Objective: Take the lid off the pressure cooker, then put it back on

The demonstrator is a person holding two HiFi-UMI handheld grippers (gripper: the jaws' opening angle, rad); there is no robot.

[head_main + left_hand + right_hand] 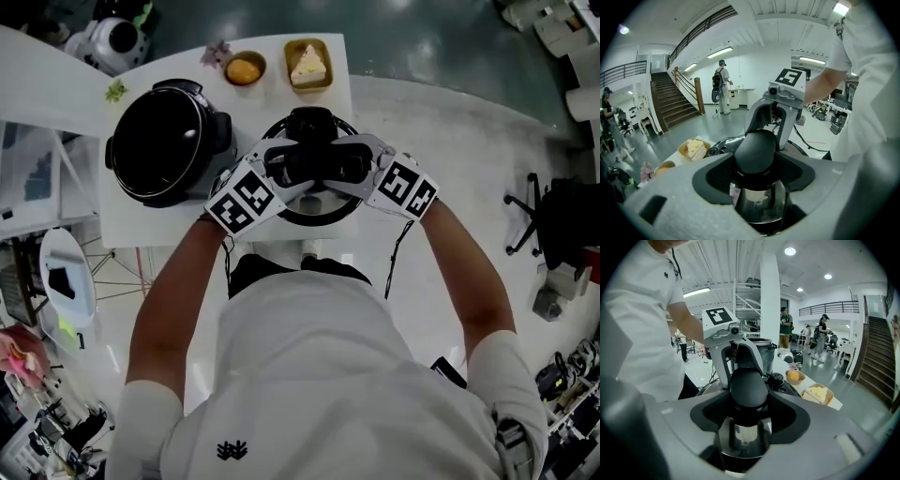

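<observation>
On the head view I see the open cooker pot (169, 141), its dark inside empty, on the white table (187, 220). Behind it a small bowl (228, 64) holds an orange round piece (244, 70) and a tray (323, 82) holds a pale yellow wedge (307, 66). The lid (314, 167) hangs just right of the pot, top side up, a round steel disc with a black handle whose long axis runs left to right between my left gripper (275, 167) and right gripper (361, 167). On the left gripper view, the jaws stand wide and clamp the rounded black end of the handle (757, 147), with shiny steel below. On the right gripper view, those jaws clamp the other end the same way, with the pot beyond.
</observation>
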